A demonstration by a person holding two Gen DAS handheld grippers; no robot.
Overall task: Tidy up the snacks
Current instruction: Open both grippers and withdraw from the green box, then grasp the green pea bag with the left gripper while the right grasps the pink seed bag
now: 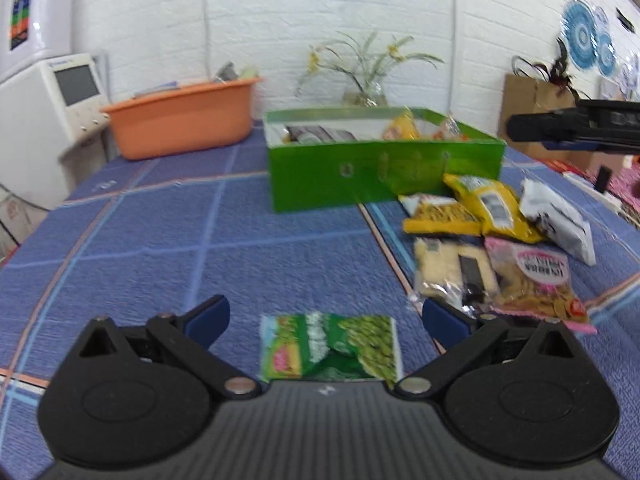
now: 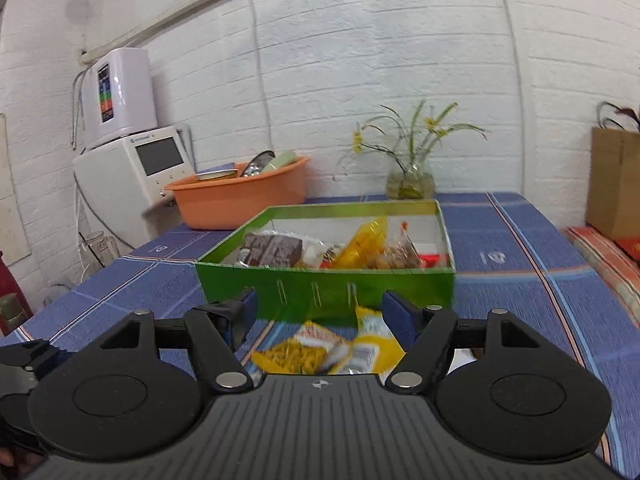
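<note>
A green box (image 1: 384, 168) with several snacks inside stands on the blue checked cloth; it also shows in the right wrist view (image 2: 328, 288). My left gripper (image 1: 326, 318) is open over a green pea packet (image 1: 330, 346) lying flat between its fingers. A pile of loose packets lies to the right: yellow ones (image 1: 476, 208), a white one (image 1: 560, 220), a pink one (image 1: 536, 280) and a clear cracker pack (image 1: 444, 272). My right gripper (image 2: 320, 316) is open and empty, above the yellow packets (image 2: 328, 350) in front of the box. It also shows in the left wrist view (image 1: 572, 126).
An orange basin (image 1: 184, 116) with dishes sits at the back left of the table. A glass vase with flowers (image 1: 366, 88) stands behind the box. White appliances (image 1: 48, 100) stand at the left, a brown paper bag (image 2: 614, 180) at the right.
</note>
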